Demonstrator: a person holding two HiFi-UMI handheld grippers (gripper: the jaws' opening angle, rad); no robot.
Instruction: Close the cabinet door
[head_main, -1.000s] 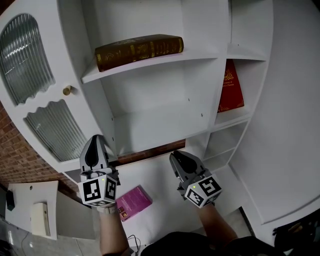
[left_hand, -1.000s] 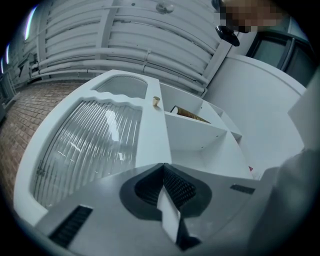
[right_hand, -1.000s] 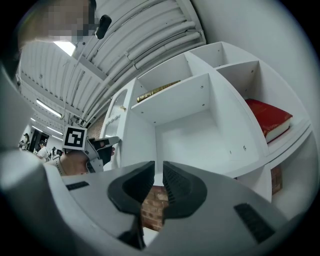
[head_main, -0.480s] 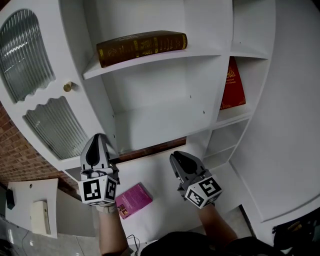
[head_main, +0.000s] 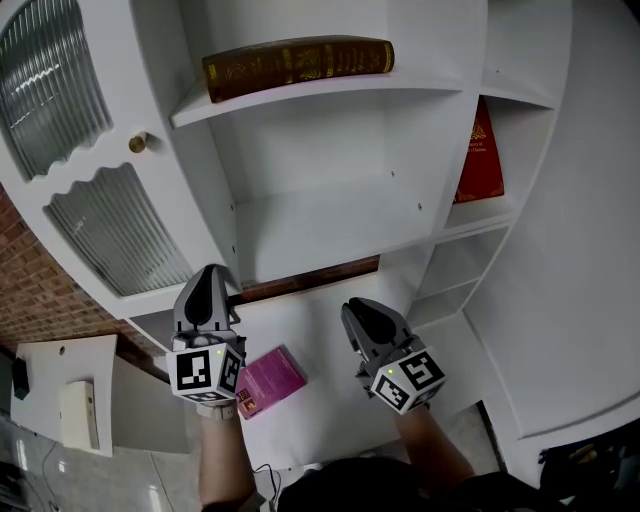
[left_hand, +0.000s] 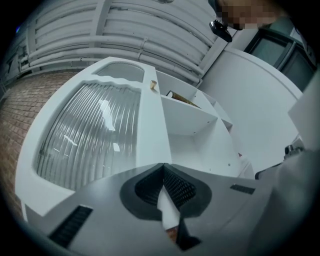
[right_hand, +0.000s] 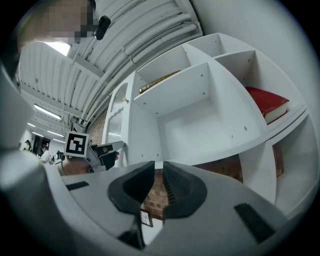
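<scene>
The white cabinet door (head_main: 95, 190) with ribbed glass panels and a brass knob (head_main: 138, 142) stands open at the left of the cabinet (head_main: 330, 215). In the left gripper view the door (left_hand: 100, 135) fills the left half, with the knob (left_hand: 153, 86) at its edge. My left gripper (head_main: 207, 275) is shut and empty, its tip just below the door's lower edge beside the open compartment. My right gripper (head_main: 356, 310) is shut and empty, below the compartment's bottom shelf. The left gripper (right_hand: 97, 151) also shows in the right gripper view.
A brown book (head_main: 298, 62) lies on the upper shelf. A red book (head_main: 482, 158) leans in the right compartment. A pink book (head_main: 268, 380) lies on the white surface under my grippers. Brick wall (head_main: 30, 290) shows at the left, and a white wall panel (head_main: 590, 220) at the right.
My left gripper has edged a little to the right, closer under the door's lower edge. The right gripper has barely moved. The view has shifted slightly.
</scene>
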